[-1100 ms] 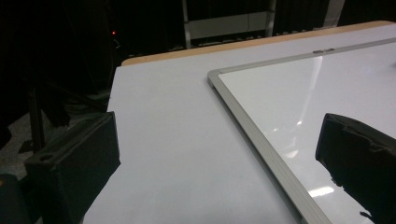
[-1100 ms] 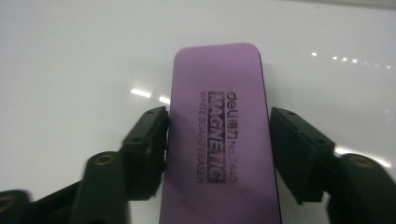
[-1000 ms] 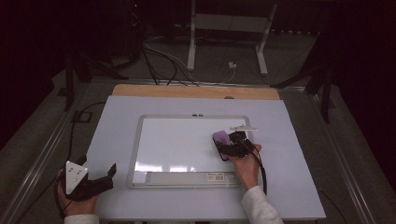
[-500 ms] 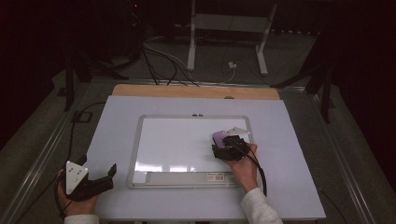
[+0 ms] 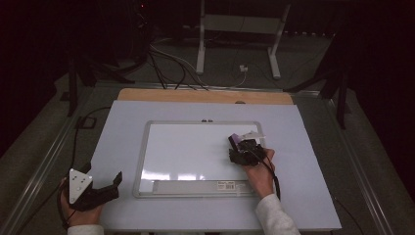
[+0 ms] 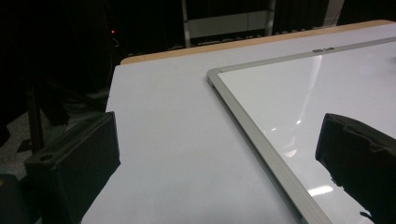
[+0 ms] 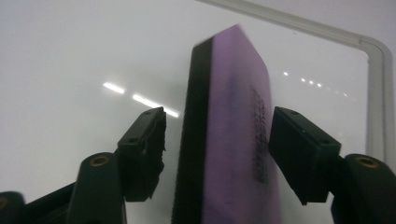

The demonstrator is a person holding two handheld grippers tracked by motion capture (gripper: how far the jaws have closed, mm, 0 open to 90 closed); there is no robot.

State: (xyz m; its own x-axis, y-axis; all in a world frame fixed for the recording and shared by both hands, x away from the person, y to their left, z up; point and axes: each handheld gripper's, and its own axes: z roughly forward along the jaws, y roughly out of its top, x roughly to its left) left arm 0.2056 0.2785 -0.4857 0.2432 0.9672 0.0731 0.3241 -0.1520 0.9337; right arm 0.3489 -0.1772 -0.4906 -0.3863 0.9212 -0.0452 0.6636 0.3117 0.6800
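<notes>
high view: whiteboard [image 5: 195, 152] lies flat mid-worktop [image 5: 303, 196]; right gripper [image 5: 241, 149] sits over the board's right part with a purple eraser [image 5: 235, 139] at its tip; left gripper [image 5: 105, 186] rests off the board by the worktop's near-left corner.
left gripper view: jaws spread wide, nothing between them; bare worktop and the board's grey frame [image 6: 261, 140] ahead.
right gripper view: eraser [image 7: 238, 140] stands on edge on the white surface [image 7: 70, 56], dark felt side facing left, between the jaws; gap visible on each side, so open around it, not yet clamped, though right side contact is hard to judge.
step (judgement): looks like taking hold of the eraser, probably to wipe.
next move calls for: closing the jaws squarely on both broad faces, then turning the felt down onto the board; left gripper may need to steady the frame.
board state: no marks visible.
</notes>
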